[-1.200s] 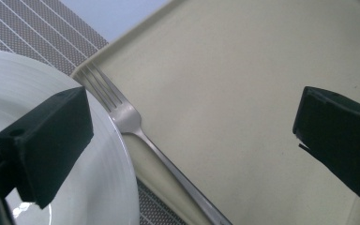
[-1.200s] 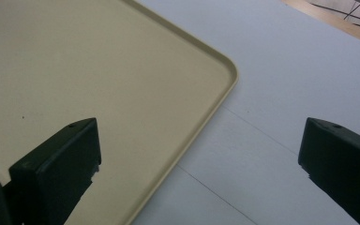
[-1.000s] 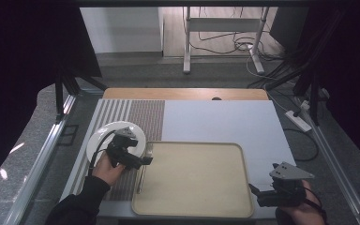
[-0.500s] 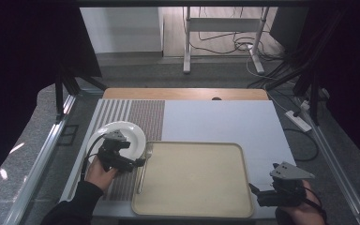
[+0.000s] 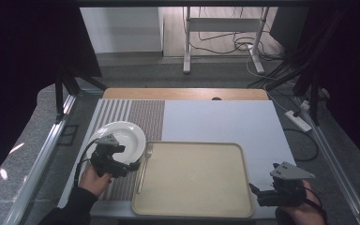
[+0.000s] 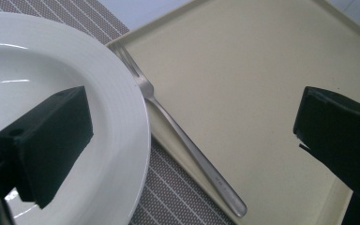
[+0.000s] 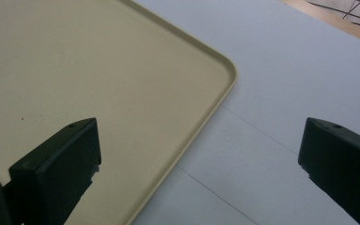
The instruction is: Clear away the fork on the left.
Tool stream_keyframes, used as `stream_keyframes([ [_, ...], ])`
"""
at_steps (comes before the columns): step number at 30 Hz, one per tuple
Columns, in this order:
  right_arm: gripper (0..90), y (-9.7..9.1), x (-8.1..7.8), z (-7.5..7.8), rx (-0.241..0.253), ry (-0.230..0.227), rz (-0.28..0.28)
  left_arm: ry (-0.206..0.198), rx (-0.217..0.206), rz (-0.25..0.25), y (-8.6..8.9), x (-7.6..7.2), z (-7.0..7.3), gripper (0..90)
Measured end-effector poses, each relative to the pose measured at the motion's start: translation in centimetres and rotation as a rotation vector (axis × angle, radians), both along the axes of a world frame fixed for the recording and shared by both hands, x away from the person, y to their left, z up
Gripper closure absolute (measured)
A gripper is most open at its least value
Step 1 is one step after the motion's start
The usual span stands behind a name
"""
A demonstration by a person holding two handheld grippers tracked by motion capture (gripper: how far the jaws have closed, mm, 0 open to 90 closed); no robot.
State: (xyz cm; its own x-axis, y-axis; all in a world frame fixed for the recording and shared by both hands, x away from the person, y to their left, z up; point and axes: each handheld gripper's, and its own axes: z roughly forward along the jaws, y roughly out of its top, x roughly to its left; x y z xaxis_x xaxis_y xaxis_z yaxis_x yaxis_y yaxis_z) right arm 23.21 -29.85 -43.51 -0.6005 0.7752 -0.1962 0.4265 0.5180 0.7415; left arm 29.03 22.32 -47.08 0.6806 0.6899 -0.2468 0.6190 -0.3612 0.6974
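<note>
The left gripper (image 5: 133,165) hangs over the near-left part of the bench (image 5: 225,119), jaws spread wide, one black block above the white plate (image 5: 122,136) and the other above the tray (image 5: 194,180). In the left gripper view that plate (image 6: 75,70) is glossy, round ceramic with a broad smooth rim. Just beside it lies a fork (image 6: 187,145): slim brushed metal, tines toward the tray's far-left corner, handle running back along the tray's left rim. There is a tiny stamp near the handle's end, too small to read. In the high view the fork (image 5: 143,168) sits right on the line between tray and placemat (image 5: 143,112).

The placemat is woven, brown with fine pale stripes, covering the bench's left side; the rest of the bench top is a matt pale grey sheet with a wooden strip at the far edge. The tray is beige plastic, rectangular, rounded corners, low raised lip, faintly speckled.

Over at the near-right corner, the right gripper (image 5: 255,192) holds just off the tray's right rim, jaws wide apart with nothing between them. The right gripper view has the tray corner (image 7: 215,70) and bare grey bench between its jaws.
</note>
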Motion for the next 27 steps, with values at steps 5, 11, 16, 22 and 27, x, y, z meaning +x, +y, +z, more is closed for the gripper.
stream_keyframes([
  [5,0.2,0.0,0.0,0.0,0.001,-0.002,-0.002,0.0,-0.019,0.002,0.4,-0.5,-0.1,0.0],
  [11,0.2,0.0,0.0,0.0,0.001,-0.001,-0.002,-0.002,-0.006,0.007,0.7,-1.0,-0.3,0.0],
  [16,0.1,0.0,0.0,0.0,0.001,-0.001,-0.002,0.002,-0.011,0.032,1.4,-1.6,-0.4,0.0],
  [22,0.1,0.0,0.0,0.0,0.002,0.0,-0.001,0.004,0.002,0.059,2.3,-2.7,-0.4,0.0],
  [27,0.1,0.0,0.0,0.0,0.0,0.0,0.0,0.008,-0.009,0.069,2.9,-3.4,-0.5,0.0],
])
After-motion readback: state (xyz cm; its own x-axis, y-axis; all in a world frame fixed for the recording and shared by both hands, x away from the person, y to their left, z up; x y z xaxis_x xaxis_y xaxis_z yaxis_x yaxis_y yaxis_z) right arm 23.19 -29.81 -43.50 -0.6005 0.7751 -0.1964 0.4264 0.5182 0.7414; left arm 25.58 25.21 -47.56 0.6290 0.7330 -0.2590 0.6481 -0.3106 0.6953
